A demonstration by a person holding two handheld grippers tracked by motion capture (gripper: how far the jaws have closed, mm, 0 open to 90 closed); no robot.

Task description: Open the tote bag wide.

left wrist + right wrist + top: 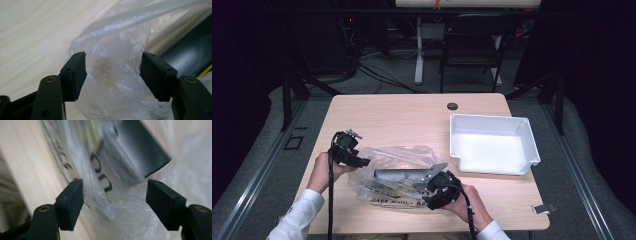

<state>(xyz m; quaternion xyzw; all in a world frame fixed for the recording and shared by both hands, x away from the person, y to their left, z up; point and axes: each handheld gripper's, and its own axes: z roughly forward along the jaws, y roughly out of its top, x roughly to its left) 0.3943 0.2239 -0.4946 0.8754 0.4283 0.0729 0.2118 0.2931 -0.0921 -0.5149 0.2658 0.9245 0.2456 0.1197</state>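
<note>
A clear plastic bag (392, 162) with dark and yellow print lies crumpled on the wooden table (412, 120), near its front edge. Inside it is a long dark grey object (402, 175). My left gripper (362, 162) is at the bag's left end, and its jaws stand open. In the left gripper view (113, 72) a fold of the bag (112, 50) rises between the pads without being pinched, and the dark object (190, 55) is at the right. My right gripper (429, 196) is at the bag's front right, open. In its view (115, 200) loose bag film (130, 220) lies between the jaws, with the dark object (142, 150) beyond.
An empty white tray (489, 118) sits on the right half of the table. A round cable hole (452, 106) is near the far edge and a small metal clip (544, 208) near the front right corner. A folding chair (472, 45) stands behind the table.
</note>
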